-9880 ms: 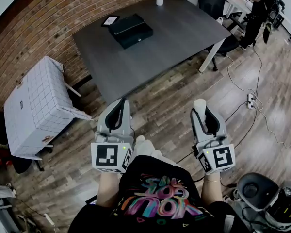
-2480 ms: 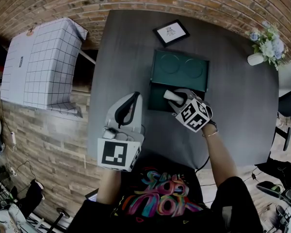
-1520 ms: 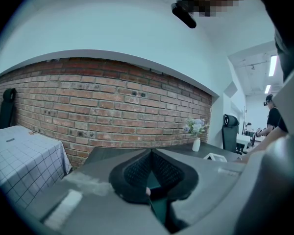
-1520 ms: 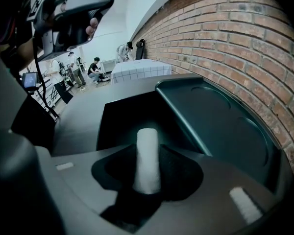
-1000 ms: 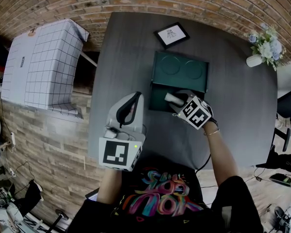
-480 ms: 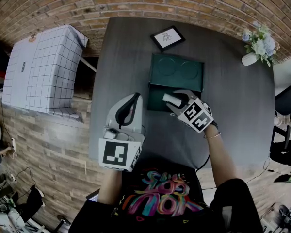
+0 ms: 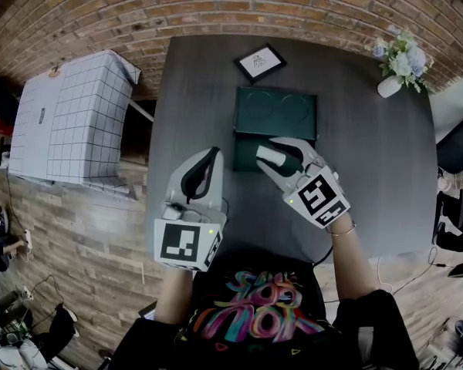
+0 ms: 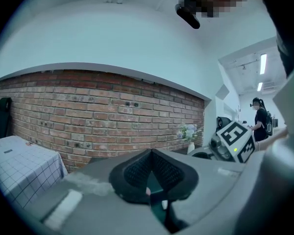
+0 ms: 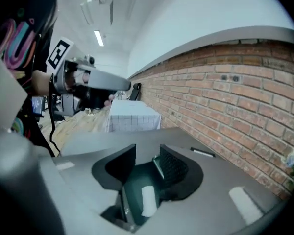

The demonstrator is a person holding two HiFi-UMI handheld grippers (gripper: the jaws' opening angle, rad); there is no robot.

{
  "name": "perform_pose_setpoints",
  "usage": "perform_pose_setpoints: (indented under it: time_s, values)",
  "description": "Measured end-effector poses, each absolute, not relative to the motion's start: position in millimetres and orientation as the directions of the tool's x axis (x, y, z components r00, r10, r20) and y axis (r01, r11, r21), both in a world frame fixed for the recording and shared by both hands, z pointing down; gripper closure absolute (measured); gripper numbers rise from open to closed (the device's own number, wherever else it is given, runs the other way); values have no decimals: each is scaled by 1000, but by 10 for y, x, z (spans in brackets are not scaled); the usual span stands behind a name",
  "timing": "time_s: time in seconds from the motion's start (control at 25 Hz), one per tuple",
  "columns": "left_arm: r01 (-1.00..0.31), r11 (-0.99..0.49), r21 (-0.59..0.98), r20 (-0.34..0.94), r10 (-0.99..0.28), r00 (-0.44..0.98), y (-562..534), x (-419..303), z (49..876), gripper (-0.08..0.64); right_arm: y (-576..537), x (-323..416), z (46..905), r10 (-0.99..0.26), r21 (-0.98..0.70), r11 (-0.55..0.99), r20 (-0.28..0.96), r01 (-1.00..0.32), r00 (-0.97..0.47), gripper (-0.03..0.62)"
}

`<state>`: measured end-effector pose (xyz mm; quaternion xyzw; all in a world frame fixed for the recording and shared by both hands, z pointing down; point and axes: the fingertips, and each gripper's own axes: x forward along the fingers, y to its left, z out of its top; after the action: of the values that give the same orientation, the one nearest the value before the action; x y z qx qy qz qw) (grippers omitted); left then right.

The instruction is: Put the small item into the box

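An open dark green box (image 7: 247,157) stands mid-table, its lid (image 7: 276,106) laid back behind it. My right gripper (image 7: 272,154) hovers over the box with its jaws apart. In the right gripper view, a small white item (image 9: 148,201) lies on the green box floor (image 9: 130,187) below and between the open right gripper (image 9: 147,163) jaws, apart from both pads. My left gripper (image 7: 208,156) hangs over the table's near left, beside the box. In the left gripper view the left gripper (image 8: 151,153) has its pads together and nothing between them.
A framed picture (image 7: 258,62) lies behind the box. A white vase of flowers (image 7: 391,85) stands at the far right corner of the grey table (image 7: 370,168). A stand under a white checked cloth (image 7: 77,114) is left of the table. A brick wall (image 7: 216,6) runs behind.
My right gripper has drawn back towards me and looks a little higher over the box. The left gripper has hardly moved.
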<state>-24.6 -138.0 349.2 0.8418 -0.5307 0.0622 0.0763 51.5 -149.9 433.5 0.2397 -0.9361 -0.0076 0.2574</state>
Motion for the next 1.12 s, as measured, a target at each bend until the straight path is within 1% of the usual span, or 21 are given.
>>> perform_pose_setpoints:
  time_s: [0.16,0.32,0.48,0.6,0.92,1.12]
  values:
    - [-898,-435,60,173,-882,439,-1326,-222,3414,558,-1429,574,3859,-523,185,851,365,-491,-770,449]
    - [-888,-456,57,164,-873,459,-1272,-175,3374,558,-1355,707,3374,-584,166,812,216,-560,-783,465]
    - [-883,-467,38,151,-871,467,-1243,-142,3324,558,-1270,1012,2983,-667,105,744,78,-660,-741,492]
    - [-882,-470,27,133,-873,469,-1245,-129,3273,558,-1212,1288,2807,-725,109,685,5,-720,-689,523]
    - [-886,-464,20,105,-880,463,-1255,-140,3179,558,-1084,1848,2683,-820,46,568,-54,-821,-570,591]
    - [-892,-451,20,100,-887,451,-1253,-192,3180,558,-1041,1981,2765,-841,3,540,-29,-841,-540,591]
